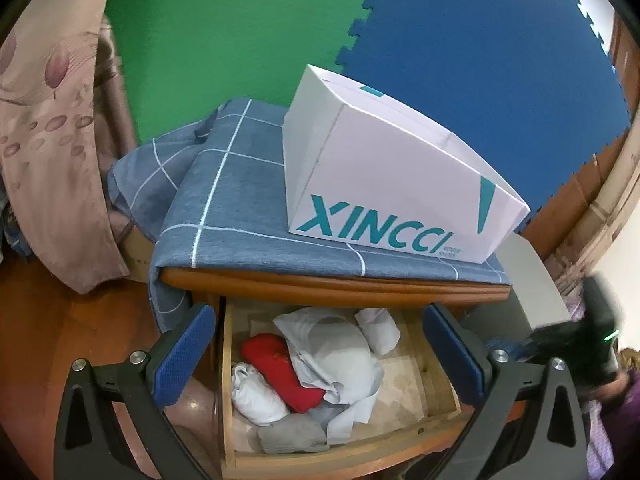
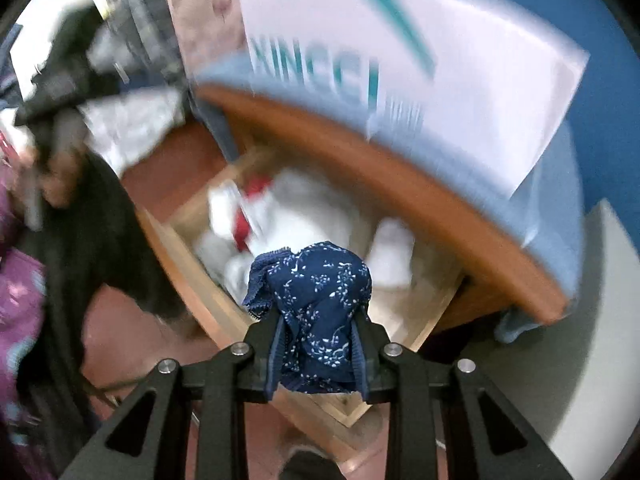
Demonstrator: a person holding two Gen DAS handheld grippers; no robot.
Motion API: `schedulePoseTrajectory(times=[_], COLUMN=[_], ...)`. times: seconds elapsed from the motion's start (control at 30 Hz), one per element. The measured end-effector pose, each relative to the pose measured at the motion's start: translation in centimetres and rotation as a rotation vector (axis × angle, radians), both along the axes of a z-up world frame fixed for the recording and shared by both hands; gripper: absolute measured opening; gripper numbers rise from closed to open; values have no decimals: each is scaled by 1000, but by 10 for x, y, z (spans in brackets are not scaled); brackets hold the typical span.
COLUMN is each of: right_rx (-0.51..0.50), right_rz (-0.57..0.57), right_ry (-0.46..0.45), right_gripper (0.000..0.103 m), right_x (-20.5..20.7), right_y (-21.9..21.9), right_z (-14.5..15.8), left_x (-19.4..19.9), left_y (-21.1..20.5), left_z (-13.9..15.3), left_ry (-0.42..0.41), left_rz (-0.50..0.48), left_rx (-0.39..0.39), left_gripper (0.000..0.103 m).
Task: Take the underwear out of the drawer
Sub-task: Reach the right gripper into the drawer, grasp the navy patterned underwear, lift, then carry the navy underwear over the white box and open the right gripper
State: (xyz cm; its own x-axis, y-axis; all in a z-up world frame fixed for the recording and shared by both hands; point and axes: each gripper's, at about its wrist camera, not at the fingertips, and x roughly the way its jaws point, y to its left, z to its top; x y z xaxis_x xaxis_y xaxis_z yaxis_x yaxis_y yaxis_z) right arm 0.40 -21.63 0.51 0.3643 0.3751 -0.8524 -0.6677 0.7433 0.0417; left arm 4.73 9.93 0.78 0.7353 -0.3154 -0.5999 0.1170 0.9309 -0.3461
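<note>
Our right tool (image 2: 318, 344) pinches the navy floral cotton underwear (image 2: 316, 300), bunched above the near right of the open wooden drawer (image 2: 192, 276). We judge it light, limp and slip-prone; gripping gathered folds suits it. Our left tool (image 1: 316, 364) hangs spread, empty.

Box (image 1: 384, 168) on cloth (image 1: 240, 204) atop cabinet (image 1: 332, 284); open drawer (image 1: 436, 412) below, clothes (image 1: 320, 360) inside.

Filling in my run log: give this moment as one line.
drawer: open | right gripper: shut on blue underwear, above drawer | left gripper: open, empty | still inside: white, red, grey clothes
</note>
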Motion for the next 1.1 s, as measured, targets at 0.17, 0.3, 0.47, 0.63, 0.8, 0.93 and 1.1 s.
schedulePoseTrajectory(times=[0.17,0.3,0.47,0.63,0.8,0.93,1.1], right_rx=[139,221,272,208,86,55,53], right_rz=[-31,-82,-185,-285,-368,-429,-489], right_ry=[-116,-182,-162,-72,-9,25,44], right_gripper=[28,28,28,28,29,29,36], right_x=[-2,17,90,173,229,261,285], right_y=[0,-2,5,40,73,83,93], right_z=[73,131,160,139,100,80,71], left_x=[0,-2,3,4,4,3,4], left_y=[-9,-13,-14,-15,-18,-17,-12], left_z=[-3,-2,-3,-3,-4,-5,-5], left_ry=[22,17,49,58,73,79,90], left_rz=[-24,-35,-24,-11,9,23,12], left_rx=[45,75,99,122,185,213,194], left_gripper=[103,103,103,103,103,103,103])
